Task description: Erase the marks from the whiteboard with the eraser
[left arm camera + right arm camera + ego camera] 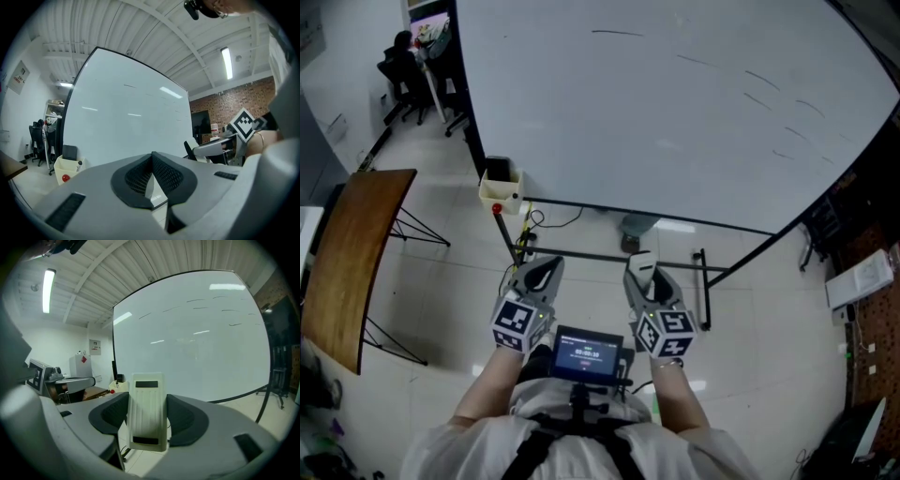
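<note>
The whiteboard (675, 122) stands ahead on a black frame, with thin dark marks (617, 33) near its top and several more strokes (769, 84) to the right. My right gripper (642, 274) is shut on the cream eraser (641, 265), which sits upright between the jaws in the right gripper view as the eraser (147, 411), well short of the whiteboard (197, 343). My left gripper (544, 274) is held beside it, low and in front of my body. Its jaws meet with nothing between them, seen at the left gripper (152, 161) in its own view.
A cream bin (501, 190) with a red ball hangs at the board's lower left corner. The stand's black bars (609, 255) and cables lie on the floor ahead. A wooden table (352, 253) is left, office chairs (403, 70) far left, shelving (862, 277) right.
</note>
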Motion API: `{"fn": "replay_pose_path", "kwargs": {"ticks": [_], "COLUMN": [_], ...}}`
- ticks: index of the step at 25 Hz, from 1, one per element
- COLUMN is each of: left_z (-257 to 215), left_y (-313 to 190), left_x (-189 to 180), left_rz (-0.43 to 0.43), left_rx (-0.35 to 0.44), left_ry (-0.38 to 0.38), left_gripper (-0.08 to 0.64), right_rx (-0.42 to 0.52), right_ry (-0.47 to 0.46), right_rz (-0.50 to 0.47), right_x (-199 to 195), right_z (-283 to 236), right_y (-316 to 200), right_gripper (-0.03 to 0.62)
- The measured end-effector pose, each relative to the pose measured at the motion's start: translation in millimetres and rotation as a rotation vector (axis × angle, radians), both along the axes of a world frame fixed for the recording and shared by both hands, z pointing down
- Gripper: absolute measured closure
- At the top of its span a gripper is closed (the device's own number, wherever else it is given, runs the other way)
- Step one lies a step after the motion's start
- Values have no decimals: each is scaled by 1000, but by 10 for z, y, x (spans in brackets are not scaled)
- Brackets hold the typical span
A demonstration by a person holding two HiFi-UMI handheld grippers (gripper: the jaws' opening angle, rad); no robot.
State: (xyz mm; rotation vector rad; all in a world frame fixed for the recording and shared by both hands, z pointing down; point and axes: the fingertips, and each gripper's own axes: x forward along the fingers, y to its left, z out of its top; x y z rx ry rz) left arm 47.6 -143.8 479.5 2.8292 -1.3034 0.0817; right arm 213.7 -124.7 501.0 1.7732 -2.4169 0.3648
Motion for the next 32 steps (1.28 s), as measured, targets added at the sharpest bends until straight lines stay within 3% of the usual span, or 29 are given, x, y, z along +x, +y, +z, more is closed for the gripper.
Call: {"fn": "replay_pose_path", "kwargs": {"ticks": [9, 32], "left_z": [-75, -227], "left_y": [264, 76], "left_x": [41, -182], "left_rz": [-11, 54], "left_rx": [7, 25], "left_ry": [6, 22], "left_gripper": [555, 555], "right_rx": [9, -7], "right_ry": [-17, -7], "right_rz": [-21, -21], "right_x": [34, -391], "right_z": [-42, -169], "right_y": [247, 124], "right_gripper": [327, 328]}}
